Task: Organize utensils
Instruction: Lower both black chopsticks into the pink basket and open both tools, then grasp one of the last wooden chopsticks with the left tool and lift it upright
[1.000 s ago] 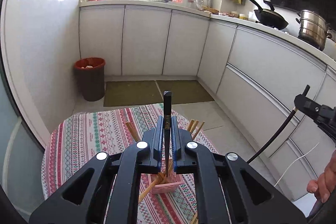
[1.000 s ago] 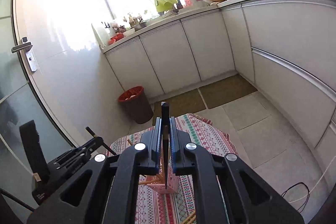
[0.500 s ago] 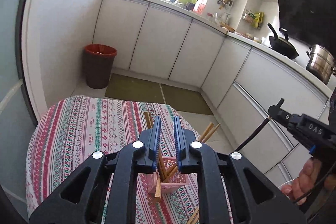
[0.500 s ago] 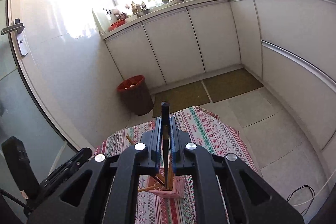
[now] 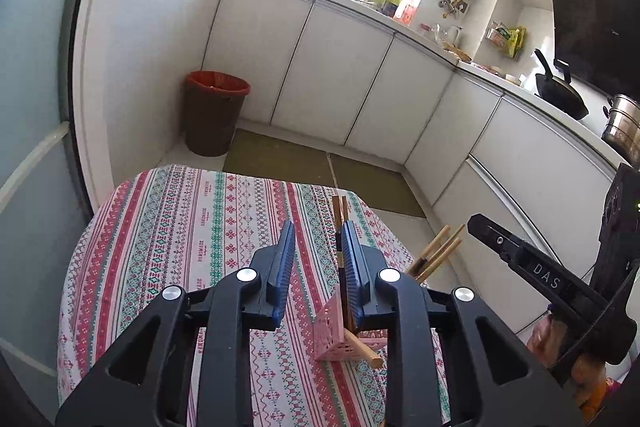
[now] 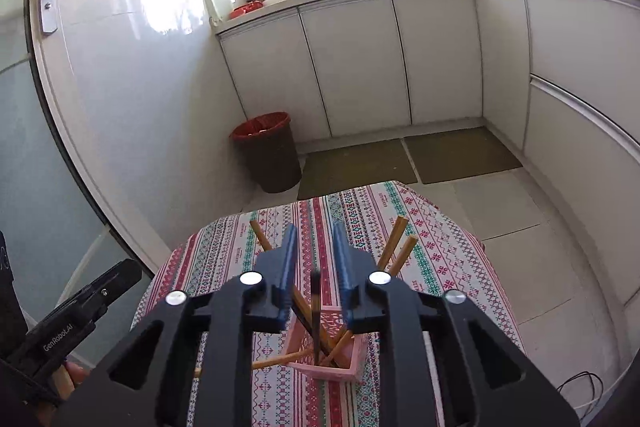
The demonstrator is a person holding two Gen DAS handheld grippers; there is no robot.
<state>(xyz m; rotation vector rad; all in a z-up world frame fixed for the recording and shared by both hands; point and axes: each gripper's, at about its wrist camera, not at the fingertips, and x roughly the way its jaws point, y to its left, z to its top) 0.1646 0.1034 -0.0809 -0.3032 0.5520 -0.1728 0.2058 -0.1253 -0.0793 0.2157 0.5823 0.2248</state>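
A pink perforated holder (image 6: 332, 355) stands on the patterned tablecloth (image 6: 440, 267) and holds several wooden and dark chopsticks (image 6: 394, 241). My right gripper (image 6: 314, 259) is open just above it, with a dark chopstick (image 6: 315, 311) standing free in the holder between the jaws. In the left wrist view the holder (image 5: 334, 331) sits below and right of my left gripper (image 5: 318, 247), which is open and empty; chopsticks (image 5: 436, 251) fan out beside its right jaw.
The round table's edge (image 5: 80, 247) drops to a tiled floor. A red-rimmed bin (image 5: 214, 113) stands by white cabinets (image 5: 332, 75). The right gripper's body (image 5: 552, 283) is at the right in the left wrist view.
Both grippers let go of their dark chopsticks into the holder and opened, the left first. The left gripper then shifted left of the holder.
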